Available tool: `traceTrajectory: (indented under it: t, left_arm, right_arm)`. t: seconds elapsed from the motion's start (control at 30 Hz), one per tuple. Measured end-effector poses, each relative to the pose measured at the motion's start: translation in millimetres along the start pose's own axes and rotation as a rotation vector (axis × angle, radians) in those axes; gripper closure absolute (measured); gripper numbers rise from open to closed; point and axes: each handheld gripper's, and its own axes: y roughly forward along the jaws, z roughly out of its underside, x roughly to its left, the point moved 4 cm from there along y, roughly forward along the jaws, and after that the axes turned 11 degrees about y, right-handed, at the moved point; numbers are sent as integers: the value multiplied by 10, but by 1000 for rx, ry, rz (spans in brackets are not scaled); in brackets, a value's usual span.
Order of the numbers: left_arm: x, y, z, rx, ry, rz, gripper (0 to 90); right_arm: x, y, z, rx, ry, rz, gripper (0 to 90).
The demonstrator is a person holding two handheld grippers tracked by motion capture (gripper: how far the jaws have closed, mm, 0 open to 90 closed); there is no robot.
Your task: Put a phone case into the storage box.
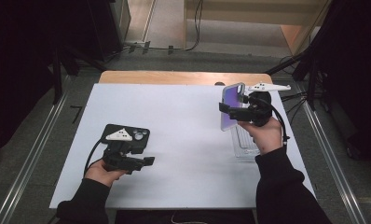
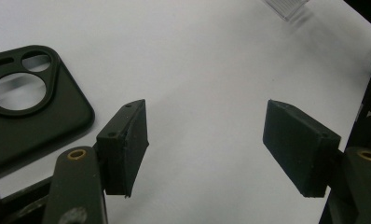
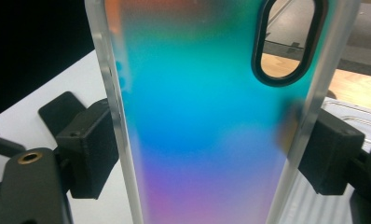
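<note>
My right gripper [image 1: 231, 112] is lifted above the right side of the white table [image 1: 183, 140], shut on an iridescent phone case [image 1: 231, 105] that stands upright. In the right gripper view the iridescent case [image 3: 207, 121] shades from teal to purple, has clear edges and an oval camera hole, and both pads press on its sides. A black phone case [image 1: 136, 136] with round camera cut-outs lies flat at the left. My left gripper [image 1: 148, 161] stands open just in front of the black case [image 2: 25, 116], with bare table between its fingers [image 2: 127, 144].
A clear plastic tray [image 1: 243, 145] lies on the table under my right hand; its corner [image 2: 286, 7] shows in the left gripper view. A wooden strip [image 1: 183, 77] runs along the table's far edge. Metal rails and dark stands flank both sides.
</note>
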Motion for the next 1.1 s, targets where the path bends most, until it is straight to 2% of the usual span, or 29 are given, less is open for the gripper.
traceTrajectory:
  t: [0.3, 0.67, 0.87, 1.1]
  left_arm:
    - [1, -23, 60, 14, -9, -13, 309]
    - [-7, -35, 95, 20, -15, -15, 309]
    - [-9, -32, 98, 19, -17, -16, 309]
    - [-10, -20, 99, 22, -14, -12, 309]
  right_arm:
    - [-212, -27, -73, -27, 22, 51, 154]
    - [-469, 30, -90, -45, 64, 154, 154]
    - [-633, 30, -114, -78, 92, 210, 154]
    - [-796, 103, -126, -85, 130, 232, 154]
